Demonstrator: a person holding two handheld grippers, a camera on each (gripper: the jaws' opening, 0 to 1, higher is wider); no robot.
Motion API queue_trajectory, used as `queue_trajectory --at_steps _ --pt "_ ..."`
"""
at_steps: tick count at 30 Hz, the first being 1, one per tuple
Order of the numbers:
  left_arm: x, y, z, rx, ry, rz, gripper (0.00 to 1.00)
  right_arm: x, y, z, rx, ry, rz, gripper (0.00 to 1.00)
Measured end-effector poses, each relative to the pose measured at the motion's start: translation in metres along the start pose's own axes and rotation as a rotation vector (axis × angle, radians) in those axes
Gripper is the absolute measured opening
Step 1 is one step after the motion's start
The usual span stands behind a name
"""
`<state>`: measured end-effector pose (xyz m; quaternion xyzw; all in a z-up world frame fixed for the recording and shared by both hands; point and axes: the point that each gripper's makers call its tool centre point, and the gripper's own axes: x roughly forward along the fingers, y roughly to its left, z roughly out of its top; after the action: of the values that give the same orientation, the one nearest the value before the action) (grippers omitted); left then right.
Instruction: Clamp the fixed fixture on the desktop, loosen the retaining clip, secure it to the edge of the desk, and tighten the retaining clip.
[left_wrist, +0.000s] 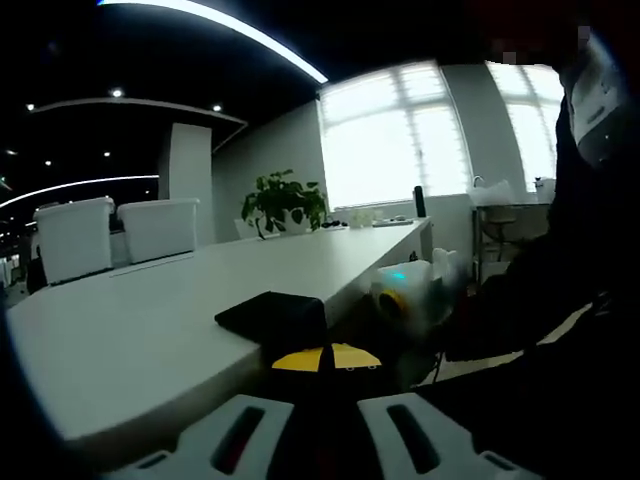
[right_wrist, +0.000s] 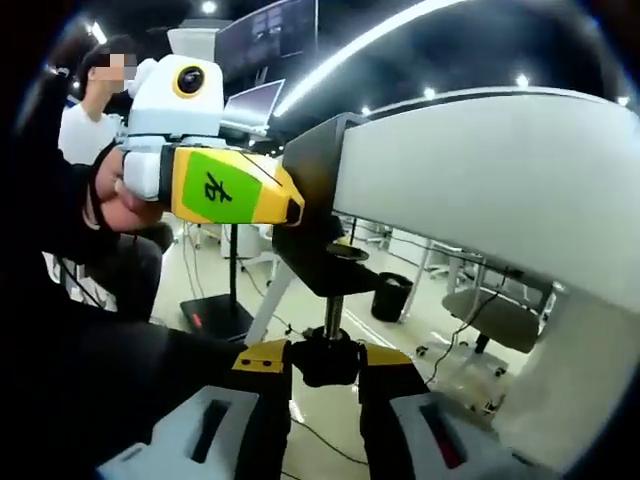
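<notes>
The left hand-held gripper (right_wrist: 290, 210) is holding the black fixture (right_wrist: 325, 215) steady on the counter (right_wrist: 500, 170) edge, frame centre. The right hand-held gripper (right_wrist: 328, 362) is clamping the screw knob (right_wrist: 328, 355) below, evidently to turn it.

Left gripper view: we see the fixture's top plate (left_wrist: 272, 315) lying on the desk (left_wrist: 150, 320) at its near edge, just beyond our left gripper (left_wrist: 322, 425). The plant (left_wrist: 283, 200) stands at the desk's far end, two chair backs (left_wrist: 115, 235) behind its left side.

Right gripper view: we see the fixture (right_wrist: 325, 215) hooked over the desk edge (right_wrist: 480, 190), its screw knob (right_wrist: 328, 358) hanging below, between the right gripper (right_wrist: 325, 425) jaws. The left gripper (right_wrist: 215, 185) sits left of the fixture, touching it.
</notes>
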<state>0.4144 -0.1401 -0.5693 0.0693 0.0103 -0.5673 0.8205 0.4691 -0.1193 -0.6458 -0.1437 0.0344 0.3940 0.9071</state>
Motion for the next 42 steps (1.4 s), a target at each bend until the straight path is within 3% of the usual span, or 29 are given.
queue_trajectory --at_steps 2,5,7,9,12,14,19,24,28,34,38,42 --pt "0.000 0.000 0.000 0.000 0.000 0.003 0.02 -0.007 -0.008 0.001 -0.010 0.003 -0.134 0.33" --pt "0.000 0.000 0.000 -0.005 -0.012 0.002 0.02 -0.022 -0.024 -0.014 0.076 0.097 -0.376 0.50" --pt "0.000 0.000 0.001 -0.005 -0.021 -0.001 0.02 -0.027 -0.023 -0.016 0.171 0.105 -0.474 0.51" --pt "0.000 0.000 0.001 -0.002 -0.027 -0.002 0.02 -0.025 -0.017 -0.010 0.270 0.060 -0.546 0.48" --pt "0.000 0.000 0.001 -0.013 -0.039 -0.003 0.02 -0.019 -0.009 -0.011 0.281 0.071 -0.625 0.48" --pt "0.000 0.000 0.001 -0.022 -0.043 -0.008 0.02 -0.011 -0.007 -0.012 0.288 0.076 -0.641 0.45" --pt "0.000 0.000 0.001 -0.018 -0.047 -0.013 0.02 -0.006 -0.014 -0.013 0.318 0.076 -0.688 0.24" --pt "0.000 0.000 0.001 -0.014 -0.050 -0.008 0.02 -0.006 -0.011 -0.012 0.294 0.087 -0.657 0.23" --pt "0.000 0.000 0.001 -0.022 -0.051 -0.003 0.02 -0.004 -0.009 -0.010 0.242 0.111 -0.543 0.22" --pt "0.001 0.000 0.001 -0.026 -0.047 -0.003 0.02 -0.002 -0.004 -0.009 0.213 0.074 -0.285 0.21" --pt "0.001 0.000 0.001 -0.029 -0.044 -0.006 0.02 0.001 -0.006 -0.008 0.109 0.054 -0.131 0.21" --pt "0.003 -0.002 0.002 0.000 -0.018 -0.005 0.02 0.001 0.001 -0.005 0.123 0.025 -0.047 0.21"
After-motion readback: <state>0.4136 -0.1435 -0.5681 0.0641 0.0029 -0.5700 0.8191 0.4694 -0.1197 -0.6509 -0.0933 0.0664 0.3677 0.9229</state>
